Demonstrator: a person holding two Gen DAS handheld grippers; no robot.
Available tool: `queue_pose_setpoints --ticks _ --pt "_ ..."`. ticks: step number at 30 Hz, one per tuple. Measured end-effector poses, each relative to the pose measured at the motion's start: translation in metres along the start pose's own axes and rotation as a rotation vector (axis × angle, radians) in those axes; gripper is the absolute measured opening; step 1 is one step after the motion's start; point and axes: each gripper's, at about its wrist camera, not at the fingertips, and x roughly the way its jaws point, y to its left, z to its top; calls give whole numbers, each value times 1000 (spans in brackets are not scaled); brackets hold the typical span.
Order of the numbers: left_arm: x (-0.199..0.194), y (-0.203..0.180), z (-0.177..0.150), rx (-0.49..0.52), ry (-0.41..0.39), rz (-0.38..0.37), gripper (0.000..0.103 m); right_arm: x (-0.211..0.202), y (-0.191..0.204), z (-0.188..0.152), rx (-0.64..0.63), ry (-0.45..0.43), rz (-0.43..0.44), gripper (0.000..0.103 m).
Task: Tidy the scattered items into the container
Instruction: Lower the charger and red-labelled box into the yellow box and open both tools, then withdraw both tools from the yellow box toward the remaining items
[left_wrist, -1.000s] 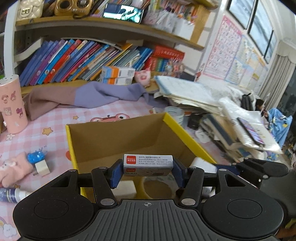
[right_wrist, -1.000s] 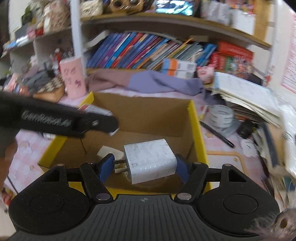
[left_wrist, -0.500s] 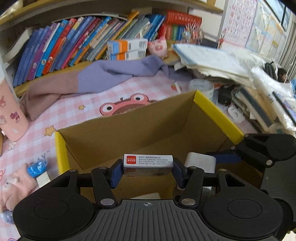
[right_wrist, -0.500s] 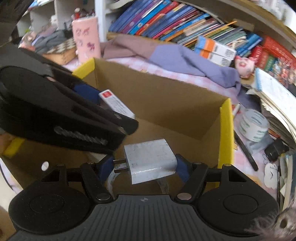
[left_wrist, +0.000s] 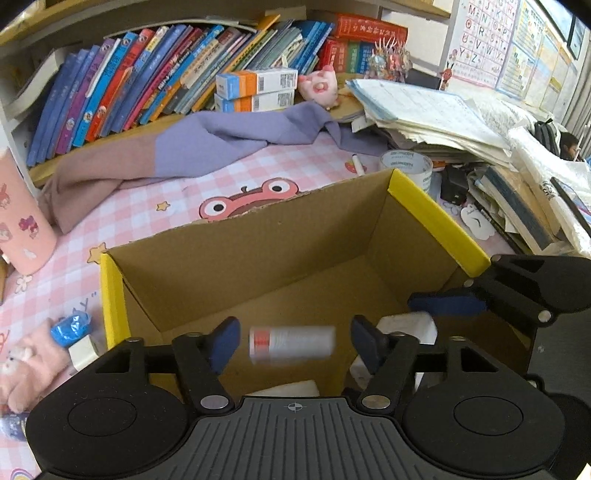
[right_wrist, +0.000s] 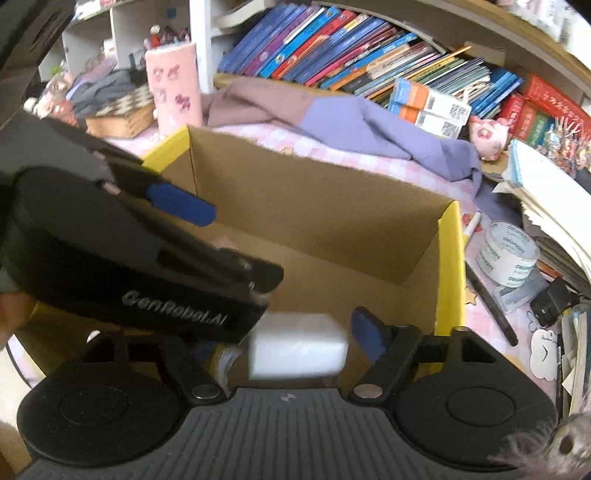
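Observation:
An open cardboard box with yellow rims (left_wrist: 432, 218) (right_wrist: 448, 273) stands on the pink checked cloth. My left gripper (left_wrist: 295, 341) is open above the box. A small white box with a red label (left_wrist: 291, 345) is blurred in mid-air between its fingers, clear of both pads. My right gripper (right_wrist: 295, 343) is open over the box too. A white charger block (right_wrist: 297, 345) is blurred between its fingers, free of the right pad (right_wrist: 365, 334). The left gripper body (right_wrist: 129, 258) hides its left finger. The charger also shows in the left wrist view (left_wrist: 406, 326).
A blue wrapped item (left_wrist: 70, 326), a small white block (left_wrist: 83, 352) and a pink plush (left_wrist: 22, 369) lie left of the box. A pink cup (left_wrist: 18, 218), a purple cloth (left_wrist: 221, 144), a tape roll (left_wrist: 406, 166), a black marker (right_wrist: 489, 302) and paper stacks (left_wrist: 424, 110) surround it.
Both grippers lowered over the box and opened. The red-label box and the white charger left the pads and are dropping into the box.

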Motion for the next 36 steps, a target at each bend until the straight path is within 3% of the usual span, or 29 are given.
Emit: queue_pose_setpoints --ticks 11,20,28,36 --pt "-52 -2 -11 -23 -153 32 81 -40 13 1 29 -149 -66 84" --pt "-115 14 -39 -119 -293 43 87 -85 30 -16 80 -270 -164 84" --pt "-152 21 -75 -170 -360 46 88 -122 52 -40 203 -364 -270 84" --pt "-181 26 -111 -163 -360 33 88 -147 90 -71 301 -358 -327 85"
